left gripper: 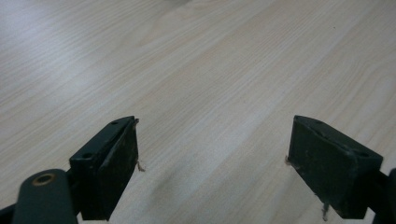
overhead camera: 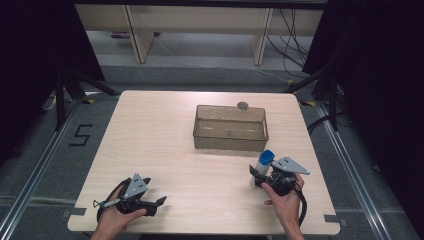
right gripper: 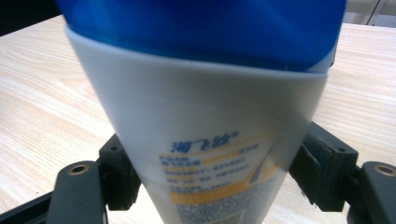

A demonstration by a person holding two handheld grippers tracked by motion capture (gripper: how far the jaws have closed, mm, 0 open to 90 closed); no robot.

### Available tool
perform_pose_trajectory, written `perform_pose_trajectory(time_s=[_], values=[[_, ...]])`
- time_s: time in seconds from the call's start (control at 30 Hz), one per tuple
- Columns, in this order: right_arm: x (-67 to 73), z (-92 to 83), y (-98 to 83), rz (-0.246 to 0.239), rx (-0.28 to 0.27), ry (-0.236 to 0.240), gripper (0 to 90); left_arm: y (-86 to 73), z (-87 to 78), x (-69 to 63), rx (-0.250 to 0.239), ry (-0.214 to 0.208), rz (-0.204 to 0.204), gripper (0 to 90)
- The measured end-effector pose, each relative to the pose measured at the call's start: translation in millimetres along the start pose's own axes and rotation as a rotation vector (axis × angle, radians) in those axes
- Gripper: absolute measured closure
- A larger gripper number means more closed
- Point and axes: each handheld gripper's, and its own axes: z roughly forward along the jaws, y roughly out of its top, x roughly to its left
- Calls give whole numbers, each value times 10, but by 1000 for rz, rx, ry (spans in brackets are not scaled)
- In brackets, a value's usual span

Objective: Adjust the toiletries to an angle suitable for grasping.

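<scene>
Bottle (right gripper: pixel 205 121) upright, clamped by right gripper (overhead camera: pixel 261 176) low on body; we judge bin (overhead camera: pixel 230 128) next. Left gripper (left gripper: pixel 212 163) wide open, empty, parked on table (overhead camera: pixel 165 145).

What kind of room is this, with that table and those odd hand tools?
Probably a lab or recording studio rather than a home. A bare wooden table stands between black curtains, with loose cables on the floor behind and a number five taped on the floor beside it.
</scene>
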Motion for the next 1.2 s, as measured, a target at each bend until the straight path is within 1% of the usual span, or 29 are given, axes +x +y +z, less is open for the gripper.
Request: perform_pose_trajectory(time_s=[0.03,0.1,0.13,0.17,0.2,0.3,0.33,0.37,0.4,0.47,0.5,0.53,0.57,0.6,0.63,0.67,0.7,0.73,0.8,0.87,0.9,0.93,0.97,1.0,1.03,1.07,1.1,1.17,1.2], values=[[-4,0,3,-8,4,-3,286,0,4,-5,-6,0,-5,158],[1,7,2,7,4,3,288,-1,3,-5,-6,-1,-5,158],[-9,7,2,-2,4,-3,290,-2,12,-15,-20,-2,-21,158],[-9,16,1,1,-1,-6,293,-1,12,-15,-21,-1,-22,158],[-4,16,0,10,1,-3,295,0,4,-5,-9,0,-6,158],[-4,1,10,2,5,-4,299,0,3,-4,-7,0,-4,158],[5,4,10,17,9,2,301,1,1,-2,-6,1,-3,158],[35,-7,12,39,19,-5,303,1,1,-3,-7,0,-3,158],[30,6,9,24,5,-10,305,-1,9,-13,-18,-1,-17,158],[37,-8,16,28,16,-13,309,0,10,-12,-21,-2,-19,158],[38,-10,17,28,15,-15,309,3,1,-1,-8,2,-3,158],[21,-10,19,14,0,-19,311,3,-1,0,-6,1,0,158],[21,-10,19,14,0,-19,311,2,0,-3,-7,0,-2,158],[8,-16,30,-9,-17,-35,313,3,1,-5,-6,-1,-4,158],[8,-16,30,-9,-17,-35,313,3,1,-3,-5,0,-2,158],[32,-25,32,22,-11,-32,313,3,0,-4,-6,0,-3,158],[34,-45,41,25,-6,-41,314,2,2,-4,-8,0,-4,158],[1,-35,47,-21,-23,-38,314,3,2,-5,-7,0,-5,158],[-4,-41,53,-40,-19,-51,315,3,3,-4,-4,1,-3,158],[8,-28,56,-25,-13,-55,315,2,4,-6,-5,0,-6,158],[31,-35,56,6,-5,-43,316,3,1,-1,-1,1,-2,158],[5,-24,63,-31,-14,-45,315,3,-1,1,0,1,-1,158],[4,-24,70,-37,-9,-45,316,0,11,-13,-16,0,-21,158],[-6,-17,78,-55,-14,-46,316,-1,10,-12,-15,-1,-20,158],[0,-11,82,-46,-22,-50,316,-1,10,-10,-13,0,-21,158],[0,-12,89,-47,-12,-51,316,2,2,10,6,6,1,158],[-1,-2,93,-50,-20,-47,316,3,2,12,8,8,2,158],[1,-8,104,-36,-13,-40,317,5,-4,7,17,14,3,158],[-6,-6,110,-42,-18,-42,317,4,-2,8,14,10,2,158]])
